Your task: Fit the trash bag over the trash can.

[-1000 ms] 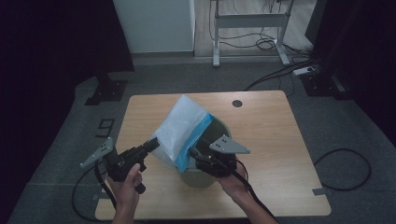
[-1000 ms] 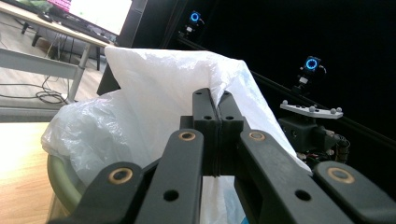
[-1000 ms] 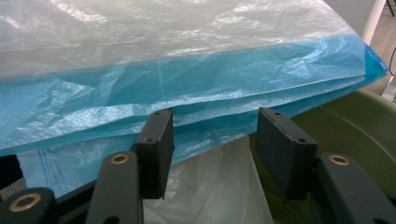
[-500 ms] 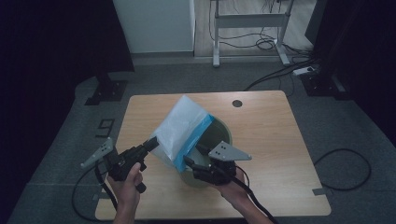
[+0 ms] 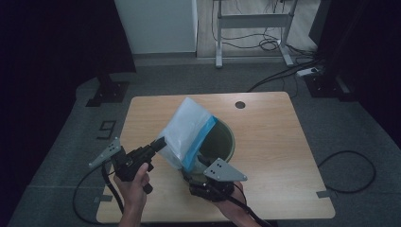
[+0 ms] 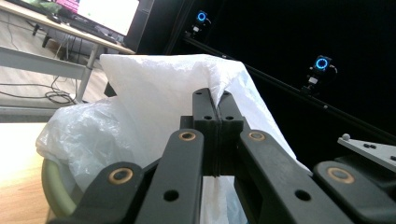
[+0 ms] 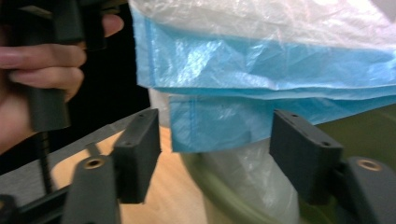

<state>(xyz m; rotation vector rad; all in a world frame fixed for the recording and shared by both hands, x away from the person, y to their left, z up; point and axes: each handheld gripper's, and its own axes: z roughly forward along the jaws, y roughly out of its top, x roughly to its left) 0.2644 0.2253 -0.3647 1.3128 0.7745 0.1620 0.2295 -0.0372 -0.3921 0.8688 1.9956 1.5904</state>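
Left gripper: jaws pressed together on edge of white translucent plastic bag with blue band, bag lifted above table.
Bag lower part hangs into round olive-green bin standing on light wooden table.
Right gripper: jaws spread apart, either side of bag's blue band, not touching it; positioned just beside bin's near rim.
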